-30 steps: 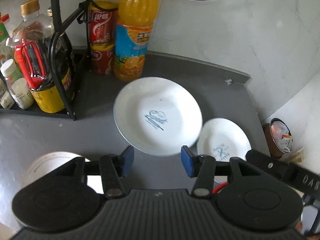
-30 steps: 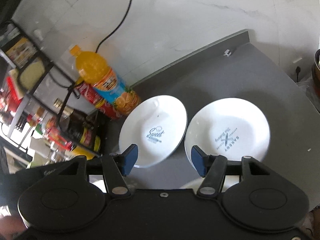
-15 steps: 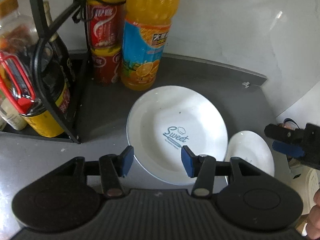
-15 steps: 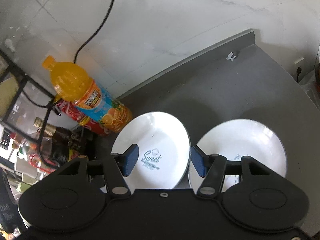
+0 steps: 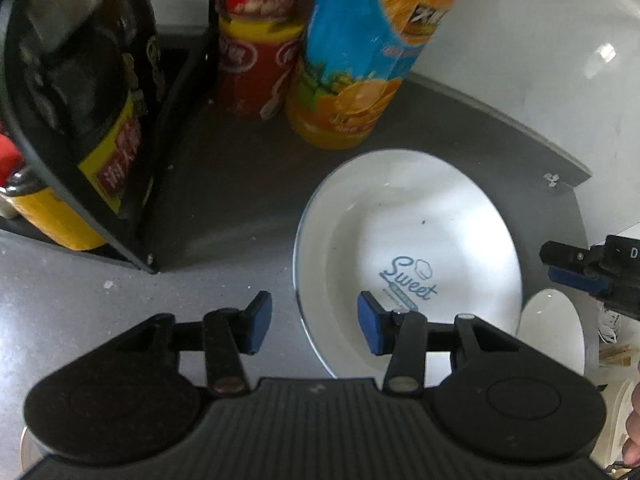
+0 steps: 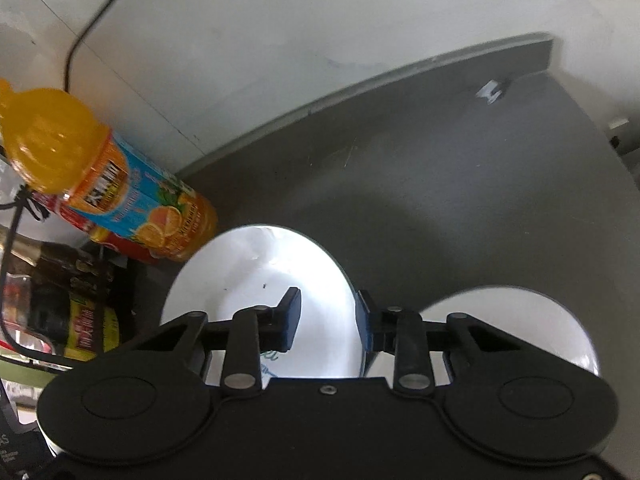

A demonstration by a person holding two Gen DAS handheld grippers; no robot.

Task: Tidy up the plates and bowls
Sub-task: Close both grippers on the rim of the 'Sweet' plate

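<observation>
The white "Sweet" plate [image 5: 408, 240] lies flat on the dark grey surface [image 5: 224, 184], with a second white plate [image 6: 516, 320] just beside it on the right; whether their rims touch cannot be told. The left claw [image 5: 314, 322] straddles the near-left rim of the "Sweet" plate, one blue pad over the bare surface and the other over the plate's well; its jaws are closing but the pads do not yet press the rim. The right claw [image 6: 328, 326] straddles the same plate's right rim, its jaws closing too, with a gap still showing between pads and rim. Just beyond the plate stands an orange juice bottle [image 5: 356, 60], with red drink cans [image 5: 256, 52] to its left. Further left, a black wire rack [image 5: 132, 184] holds a dark sauce bottle [image 5: 84, 92]. White wall panels [image 6: 320, 40] back the surface.
</observation>
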